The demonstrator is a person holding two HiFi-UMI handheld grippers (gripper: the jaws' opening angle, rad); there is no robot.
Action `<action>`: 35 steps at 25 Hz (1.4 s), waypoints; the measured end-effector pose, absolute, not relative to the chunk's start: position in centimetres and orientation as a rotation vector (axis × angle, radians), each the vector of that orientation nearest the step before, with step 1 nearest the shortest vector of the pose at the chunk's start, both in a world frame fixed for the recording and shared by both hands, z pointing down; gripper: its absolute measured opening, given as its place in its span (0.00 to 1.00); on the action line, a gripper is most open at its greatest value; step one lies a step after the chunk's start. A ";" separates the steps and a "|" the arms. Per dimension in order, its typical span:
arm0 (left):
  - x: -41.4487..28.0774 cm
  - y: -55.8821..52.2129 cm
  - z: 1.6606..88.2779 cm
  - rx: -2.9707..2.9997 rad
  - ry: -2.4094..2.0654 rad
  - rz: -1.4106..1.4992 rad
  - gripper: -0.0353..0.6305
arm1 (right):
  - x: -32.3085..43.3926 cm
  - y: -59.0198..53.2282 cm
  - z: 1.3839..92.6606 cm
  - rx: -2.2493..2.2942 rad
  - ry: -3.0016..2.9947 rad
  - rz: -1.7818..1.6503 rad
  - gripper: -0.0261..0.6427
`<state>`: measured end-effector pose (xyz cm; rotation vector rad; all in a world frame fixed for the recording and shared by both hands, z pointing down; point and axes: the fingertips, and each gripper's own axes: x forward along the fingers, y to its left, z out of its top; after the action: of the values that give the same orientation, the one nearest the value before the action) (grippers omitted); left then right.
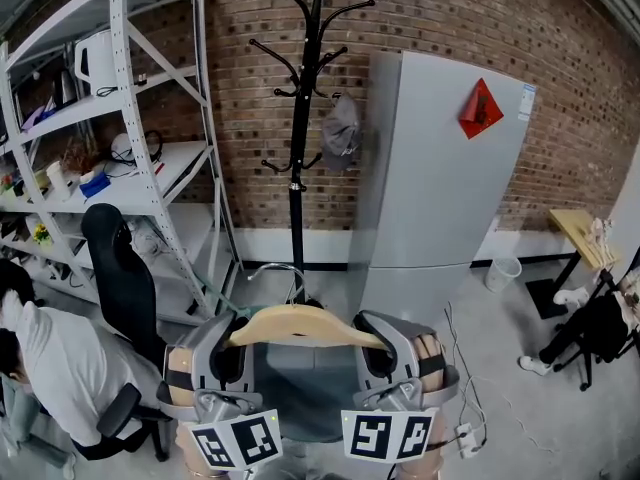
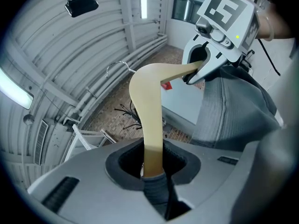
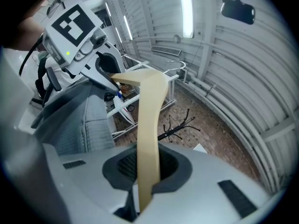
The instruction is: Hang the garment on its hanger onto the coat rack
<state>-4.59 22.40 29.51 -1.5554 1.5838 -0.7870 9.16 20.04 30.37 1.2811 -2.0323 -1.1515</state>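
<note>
Closest, low in front, the left gripper and right gripper each clamp one end of a wooden hanger, holding it level. A grey garment drapes from it. Beyond stands the black coat rack, against a brick wall.

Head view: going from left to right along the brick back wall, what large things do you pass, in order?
Metal shelving unit → black coat rack → grey fridge → white bin → wooden table.
</note>
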 end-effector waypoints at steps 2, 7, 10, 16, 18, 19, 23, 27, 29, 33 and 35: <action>-4.9 21.1 29.7 -1.554 1.586 -0.793 0.18 | 8.9 18.7 30.5 1.278 -2.036 -1.147 0.11; -6.2 17.4 29.7 -1.550 1.586 -0.783 0.18 | 7.5 15.1 30.7 1.280 -2.041 -1.140 0.11; -6.9 14.9 29.5 -1.553 1.582 -0.768 0.18 | 6.8 12.6 30.6 1.283 -2.039 -1.132 0.11; -9.4 9.5 28.9 -1.561 1.562 -0.751 0.18 | 4.3 7.6 29.9 1.301 -2.013 -1.139 0.11; -10.4 7.6 28.6 -1.564 1.559 -0.743 0.18 | 3.3 5.9 29.6 1.306 -2.002 -1.143 0.11; -10.9 6.6 28.6 -1.565 1.557 -0.739 0.18 | 2.9 5.0 29.6 1.307 -1.997 -1.144 0.11; -12.2 2.7 28.7 -1.572 1.541 -0.732 0.18 | 1.6 1.4 29.6 1.311 -1.975 -1.136 0.11; -13.5 -0.4 28.5 -1.576 1.526 -0.714 0.18 | 0.2 -1.6 29.4 1.328 -1.958 -1.138 0.11; -13.9 -1.7 28.6 -1.577 1.519 -0.711 0.18 | -0.2 -2.8 29.5 1.335 -1.956 -1.131 0.11; -14.4 -4.0 28.8 -1.580 1.523 -0.685 0.18 | -0.9 -5.2 30.0 1.344 -1.961 -1.112 0.11; -14.4 -5.2 28.9 -1.591 1.519 -0.674 0.18 | -1.0 -6.3 30.1 1.347 -1.961 -1.106 0.11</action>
<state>-14.43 -5.19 28.86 -1.5913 1.5195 -0.6741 -0.99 -6.34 30.14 1.3469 -1.9610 -1.1059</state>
